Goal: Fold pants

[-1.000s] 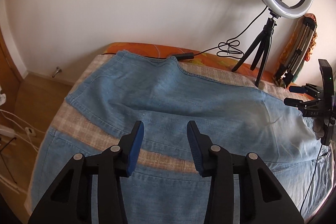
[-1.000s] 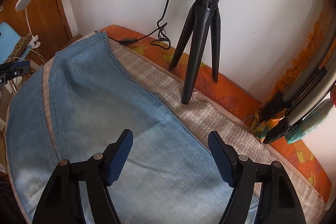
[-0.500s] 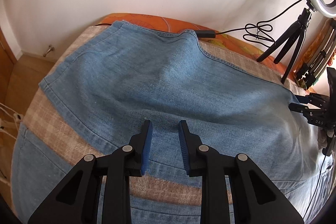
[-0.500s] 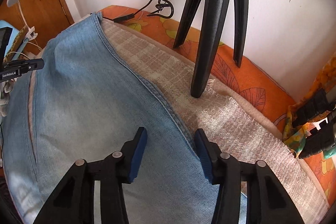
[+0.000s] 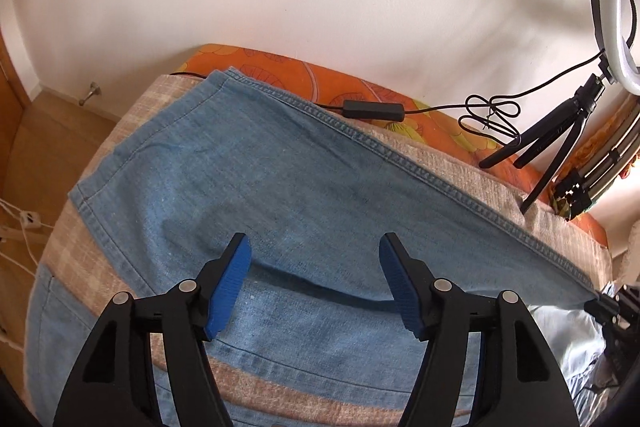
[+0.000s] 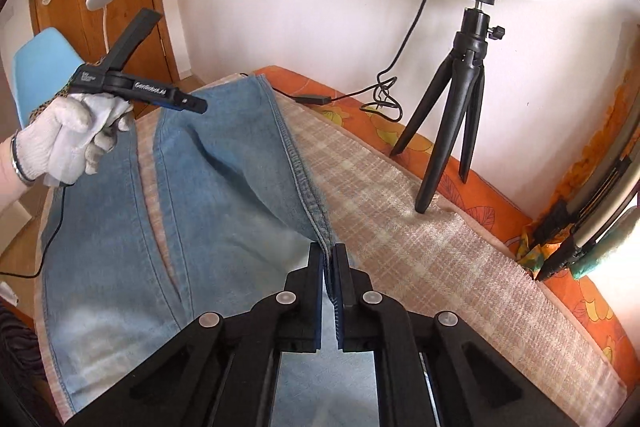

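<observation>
Now that the right gripper (image 6: 329,267) has just closed its jaws onto the seam edge of the pants (image 6: 224,187) lying on the bed (image 6: 420,247) beside the tripod (image 6: 456,131), while the left gripper (image 5: 316,283) has just spread its jaws above the denim with nothing pinched, the fold looks only half gripped.

Right gripper pinches the jeans

The right gripper (image 6: 329,263) has just closed its fingers (image 6: 316,291) on the seam edge of the blue pants (image 6: 224,195), which lie on a bed (image 6: 420,247). A gloved hand (image 6: 68,139) holds the left gripper (image 6: 140,87) above them.
</observation>
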Demonstrator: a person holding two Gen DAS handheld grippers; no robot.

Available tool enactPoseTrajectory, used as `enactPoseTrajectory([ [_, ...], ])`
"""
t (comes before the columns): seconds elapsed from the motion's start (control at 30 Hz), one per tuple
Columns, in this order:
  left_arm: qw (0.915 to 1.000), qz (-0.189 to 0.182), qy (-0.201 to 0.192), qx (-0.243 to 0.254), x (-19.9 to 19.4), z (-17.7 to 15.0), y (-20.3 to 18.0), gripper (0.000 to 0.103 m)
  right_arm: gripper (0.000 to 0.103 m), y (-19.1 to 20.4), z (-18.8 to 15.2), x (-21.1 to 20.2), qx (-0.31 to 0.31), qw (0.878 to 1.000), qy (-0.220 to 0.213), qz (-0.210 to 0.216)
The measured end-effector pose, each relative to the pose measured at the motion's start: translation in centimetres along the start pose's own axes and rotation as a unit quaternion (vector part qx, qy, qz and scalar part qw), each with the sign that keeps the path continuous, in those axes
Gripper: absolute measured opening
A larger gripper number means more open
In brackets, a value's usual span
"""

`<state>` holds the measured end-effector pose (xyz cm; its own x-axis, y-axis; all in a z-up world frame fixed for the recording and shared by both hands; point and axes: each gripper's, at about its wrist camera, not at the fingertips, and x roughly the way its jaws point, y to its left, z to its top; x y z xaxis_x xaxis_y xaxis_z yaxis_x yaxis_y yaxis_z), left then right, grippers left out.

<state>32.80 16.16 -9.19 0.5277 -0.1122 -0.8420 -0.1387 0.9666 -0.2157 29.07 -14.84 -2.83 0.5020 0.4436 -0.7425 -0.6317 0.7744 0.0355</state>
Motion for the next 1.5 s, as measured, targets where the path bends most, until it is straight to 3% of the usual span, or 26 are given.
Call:
enactPoseTrajectory([
  [0.27, 0.9990, 0.021, 0.033, -0.021, 3.8, 3.3, -3.3, 0.072, 0.002, 6.0, -3.4, -0.5, -0.070, 0.997, 0.016, 0.020],
  [0.53, 0.9928, 0.052, 0.056, -0.093, 7.5, 4.0, -1.8, 0.070, 0.002, 6.7, -4.5, -0.1, -0.084, 0.996, 0.017, 0.022],
  [0.57, 0.9920, 0.053, 0.052, -0.103, 7.8, 4.0, -1.4, 0.067, 0.002, 6.7, -4.5, 0.0, -0.086, 0.996, 0.016, 0.021],
  [0.67, 0.9893, 0.045, 0.045, -0.131, 8.1, 3.6, -0.2, 0.028, 0.002, 6.8, -4.4, -0.2, -0.089, 0.996, 0.014, 0.014],
  [0.7, 0.9895, 0.042, 0.038, -0.133, 8.1, 3.5, 0.1, 0.009, 0.002, 6.8, -4.4, -0.2, -0.090, 0.996, 0.014, 0.012],
  [0.8, 0.9908, 0.042, 0.004, -0.129, 7.0, 3.2, 0.5, 0.003, 0.002, 6.7, -4.2, -0.4, -0.097, 0.995, 0.013, 0.000],
  [1.17, 0.9881, 0.000, -0.063, -0.140, -0.4, 1.9, 2.3, 0.002, 0.001, 6.6, -2.5, -3.4, -0.092, 0.995, -0.010, -0.030],
  [1.5, 0.9823, -0.014, -0.120, -0.143, -10.7, -4.7, 5.1, 0.002, 0.000, 13.7, -3.3, -10.4, -0.146, 0.989, -0.024, -0.010],
])
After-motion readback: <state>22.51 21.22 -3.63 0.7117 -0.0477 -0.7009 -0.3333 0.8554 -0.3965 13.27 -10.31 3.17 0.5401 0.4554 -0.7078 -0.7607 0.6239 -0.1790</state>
